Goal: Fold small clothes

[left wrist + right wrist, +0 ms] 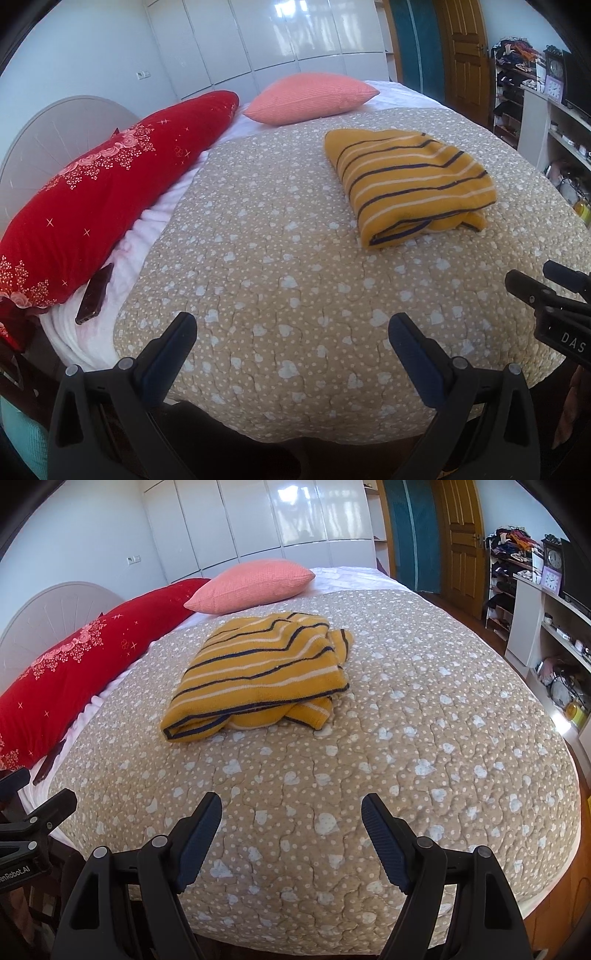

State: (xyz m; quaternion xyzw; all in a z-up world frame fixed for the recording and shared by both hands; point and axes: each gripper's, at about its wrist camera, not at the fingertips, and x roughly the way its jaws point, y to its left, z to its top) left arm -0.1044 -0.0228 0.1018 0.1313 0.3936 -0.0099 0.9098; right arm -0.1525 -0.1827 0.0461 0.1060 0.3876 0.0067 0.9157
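Note:
A yellow garment with dark and white stripes [410, 184] lies folded into a compact bundle on the beige heart-patterned bedspread [280, 258]. It also shows in the right wrist view [258, 672], with a loose edge sticking out at its near right. My left gripper [291, 328] is open and empty, held above the near edge of the bed, well short of the garment. My right gripper [291, 808] is open and empty too, also near the bed's front edge. The right gripper's body shows at the right of the left wrist view [550, 299].
A long red floral pillow [96, 199] and a pink cushion [310, 98] lie along the headboard side. A dark phone [94, 295] rests on the white sheet by the red pillow. Shelves with clutter [554, 635] and a wooden door [461, 542] stand at the right.

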